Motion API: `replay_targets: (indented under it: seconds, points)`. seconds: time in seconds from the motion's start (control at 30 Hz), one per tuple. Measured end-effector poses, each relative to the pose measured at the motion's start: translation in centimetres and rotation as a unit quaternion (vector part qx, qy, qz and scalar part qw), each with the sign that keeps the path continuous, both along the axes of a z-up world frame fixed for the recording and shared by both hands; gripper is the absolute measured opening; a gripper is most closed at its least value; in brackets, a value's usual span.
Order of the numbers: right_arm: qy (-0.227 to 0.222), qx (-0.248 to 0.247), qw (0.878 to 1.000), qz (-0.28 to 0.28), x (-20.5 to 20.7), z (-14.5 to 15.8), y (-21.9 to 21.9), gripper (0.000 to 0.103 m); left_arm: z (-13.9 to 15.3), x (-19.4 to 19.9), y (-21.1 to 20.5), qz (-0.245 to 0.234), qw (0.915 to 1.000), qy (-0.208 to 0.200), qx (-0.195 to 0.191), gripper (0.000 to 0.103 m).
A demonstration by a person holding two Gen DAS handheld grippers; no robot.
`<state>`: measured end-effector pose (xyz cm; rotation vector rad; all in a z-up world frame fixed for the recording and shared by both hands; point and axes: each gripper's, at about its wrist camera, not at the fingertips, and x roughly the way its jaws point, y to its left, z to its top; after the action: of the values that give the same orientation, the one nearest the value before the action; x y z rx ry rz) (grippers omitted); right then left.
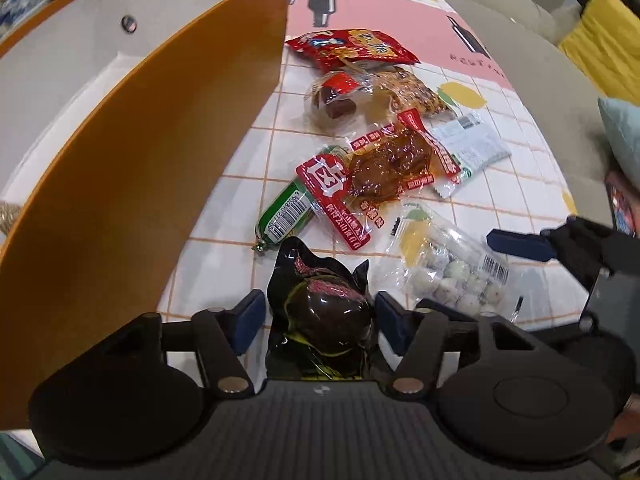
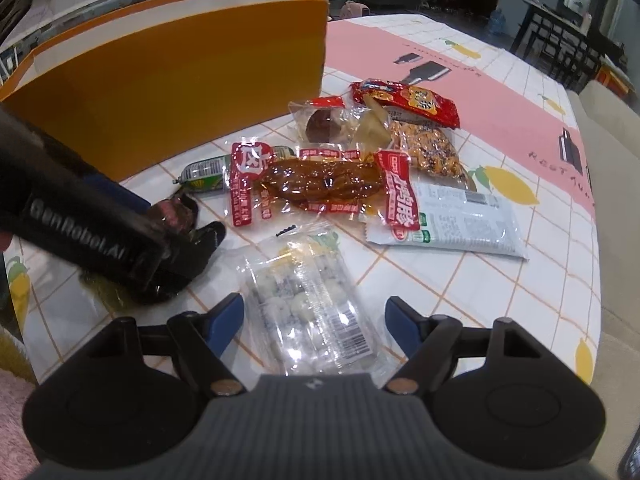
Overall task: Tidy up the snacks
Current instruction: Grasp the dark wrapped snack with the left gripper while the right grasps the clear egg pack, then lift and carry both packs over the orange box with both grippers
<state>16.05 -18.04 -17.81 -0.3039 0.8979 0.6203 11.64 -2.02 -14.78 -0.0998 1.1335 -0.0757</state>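
Observation:
A black packet with a dark round egg (image 1: 324,308) lies on the tablecloth between the jaws of my left gripper (image 1: 320,320). Both pads stand close beside it, and a thin gap shows on the left side. A clear packet of white balls (image 2: 312,308) lies between the wide-open jaws of my right gripper (image 2: 314,320), with space on both sides. The orange box (image 1: 120,184) with a white inside stands to the left. In the right wrist view the left gripper's body (image 2: 80,216) covers most of the black packet (image 2: 180,216).
More snacks lie in a heap beyond: a green sausage (image 1: 286,212), a red-labelled braised meat packet (image 1: 380,168), a white-green sachet (image 1: 468,148), a red bag (image 1: 352,48) and a clear nut bag (image 1: 412,88). The table's edge (image 2: 596,280) runs along the right.

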Motion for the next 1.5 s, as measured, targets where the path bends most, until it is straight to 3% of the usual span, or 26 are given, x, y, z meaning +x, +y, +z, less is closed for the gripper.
replay_targets:
  seconds: [0.17, 0.37, 0.87, 1.03, 1.2, 1.5]
  points:
    - [0.019, 0.016, 1.000, -0.014, 0.4, -0.1, -0.3, 0.075, 0.0, -0.1, 0.0, -0.006, 1.0000, -0.004, 0.005, 0.061]
    - [0.020, 0.013, 1.000, -0.015, 0.2, 0.1, 0.0, 0.064, 0.0, -0.2, 0.1, -0.005, 0.9999, -0.011, 0.005, 0.056]
    - [0.042, -0.006, 0.998, -0.041, 0.2, 1.1, 0.1, 0.058, 0.9, -0.6, 0.2, 0.008, 0.9999, -0.008, -0.008, 0.054]
    - [0.052, 0.013, 0.997, -0.059, 0.2, 2.0, -0.6, 0.057, 2.3, -0.8, 0.1, 0.012, 0.9997, -0.006, -0.019, 0.054]
    - [0.073, 0.070, 0.991, -0.085, 0.4, 3.3, -2.2, 0.057, 4.4, -1.1, -0.1, 0.012, 0.9992, -0.018, -0.035, 0.054]
    - [0.039, 0.126, 0.987, -0.091, -0.1, 6.4, -3.3, 0.057, 9.2, -1.3, 0.7, 0.016, 0.9971, -0.063, -0.040, 0.054]
